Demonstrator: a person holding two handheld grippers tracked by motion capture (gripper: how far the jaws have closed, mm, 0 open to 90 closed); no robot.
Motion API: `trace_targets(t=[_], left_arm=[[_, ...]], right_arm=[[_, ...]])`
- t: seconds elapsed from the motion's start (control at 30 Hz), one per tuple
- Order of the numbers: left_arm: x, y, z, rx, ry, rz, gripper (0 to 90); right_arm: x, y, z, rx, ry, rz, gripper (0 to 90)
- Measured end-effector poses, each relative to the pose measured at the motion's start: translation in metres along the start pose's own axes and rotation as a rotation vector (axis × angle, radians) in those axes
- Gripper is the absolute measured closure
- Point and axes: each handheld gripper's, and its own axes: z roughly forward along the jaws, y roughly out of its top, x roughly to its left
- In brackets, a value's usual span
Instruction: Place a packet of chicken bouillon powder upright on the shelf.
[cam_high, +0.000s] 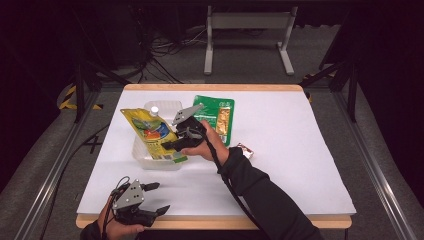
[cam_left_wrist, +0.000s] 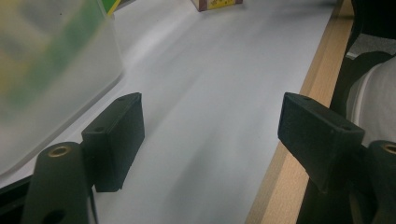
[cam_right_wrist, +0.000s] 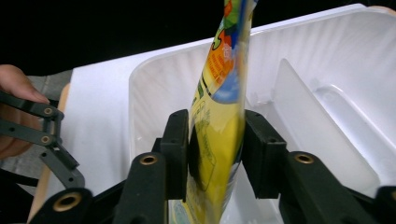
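Black and blocky, our right gripper's (cam_right_wrist: 215, 149) two jaws flank the glossy yellow pouch (cam_right_wrist: 219, 116) with slight gaps at the pads, loosened rather than clamping. One pouch, flat and crinkled, stands in the milky plastic tub (cam_right_wrist: 336, 93), which has a divider. Our left gripper (cam_left_wrist: 210, 135) waits wide open over the smooth white table (cam_left_wrist: 210, 84), holding nothing. Beyond lie one green packet (cam_high: 220, 112) and one small wrapper (cam_high: 245, 150).
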Motion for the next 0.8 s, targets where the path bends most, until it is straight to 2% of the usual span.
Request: trace_targets(t=[0.13, 0.3, 0.33, 0.4, 0.43, 0.5, 0.6, 0.8], left_arm=[[0.000, 0.000, 0.001, 0.007, -0.003, 0.004, 23.7], [0.001, 0.000, 0.000, 0.001, -0.005, -0.005, 23.7], [0.001, 0.000, 0.000, -0.001, -0.004, -0.005, 23.7], [0.002, 0.000, 0.000, -0.003, -0.005, -0.008, 23.7], [0.002, 0.000, 0.000, -0.003, -0.005, -0.008, 23.7], [0.002, 0.000, 0.000, -0.001, -0.006, -0.008, 23.7], [0.001, 0.000, 0.000, -0.002, -0.003, -0.006, 23.7], [0.002, -0.002, -0.004, -0.017, 0.000, -0.016, 23.7]], right_arm=[[0.003, 0.002, -0.001, -0.004, -0.012, -0.016, 68.9], [0.011, 0.001, -0.002, -0.042, -0.028, -0.055, 71.8], [0.011, 0.000, -0.005, -0.079, -0.033, -0.054, 73.2], [0.012, -0.001, -0.010, -0.119, -0.038, -0.048, 74.7], [0.012, -0.001, -0.010, -0.119, -0.038, -0.048, 74.7], [0.011, -0.002, -0.014, -0.162, -0.040, -0.052, 76.1], [0.011, -0.002, -0.014, -0.192, -0.054, -0.049, 76.8], [0.015, -0.006, -0.011, -0.318, -0.026, -0.036, 77.9]])
